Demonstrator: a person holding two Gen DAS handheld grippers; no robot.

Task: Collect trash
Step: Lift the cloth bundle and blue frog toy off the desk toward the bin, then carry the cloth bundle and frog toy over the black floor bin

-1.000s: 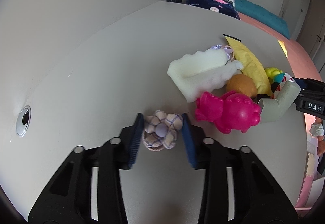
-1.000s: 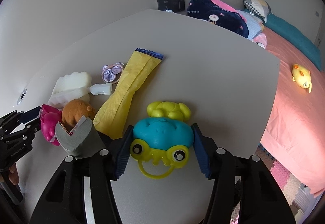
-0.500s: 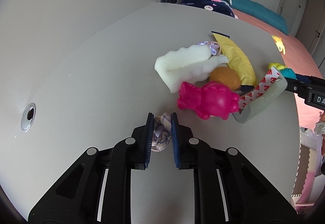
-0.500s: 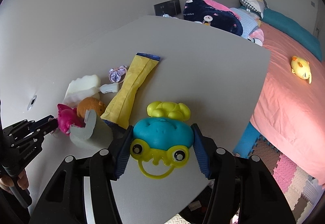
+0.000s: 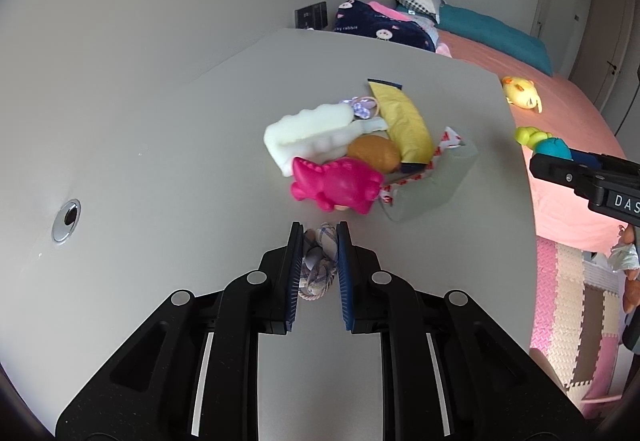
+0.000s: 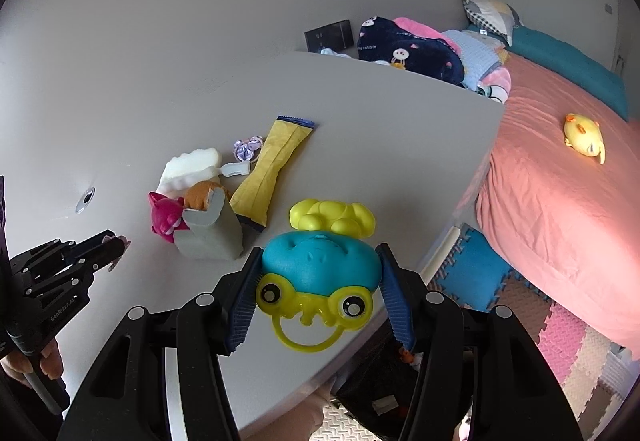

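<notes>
My left gripper [image 5: 319,237] is shut on a purple checked fabric scrunchie [image 5: 318,265], lifted above the grey table [image 5: 160,145]. My right gripper [image 6: 320,261] is shut on a blue and yellow frog toy [image 6: 320,273], held over the table's right edge. On the table lies a pile: a pink rubber toy [image 5: 336,183], a white foam piece [image 5: 308,135], an orange ball [image 5: 374,153], a yellow wrapper [image 5: 404,117], a grey foam piece with 3M tape [image 5: 432,181] and a second small purple scrunchie [image 5: 362,107]. The left gripper also shows in the right wrist view [image 6: 116,243].
A round metal grommet [image 5: 66,221] sits in the table at the left. A pink bed [image 6: 560,181] with a yellow plush [image 6: 584,131], pillows and blankets stands to the right. Coloured foam floor mats [image 6: 560,329] lie below. A dark bag [image 6: 380,397] shows under the right gripper.
My left gripper closed on the checked scrunchie and lifted it off the table. My right gripper rose and drew back toward the table's edge with the frog toy.
</notes>
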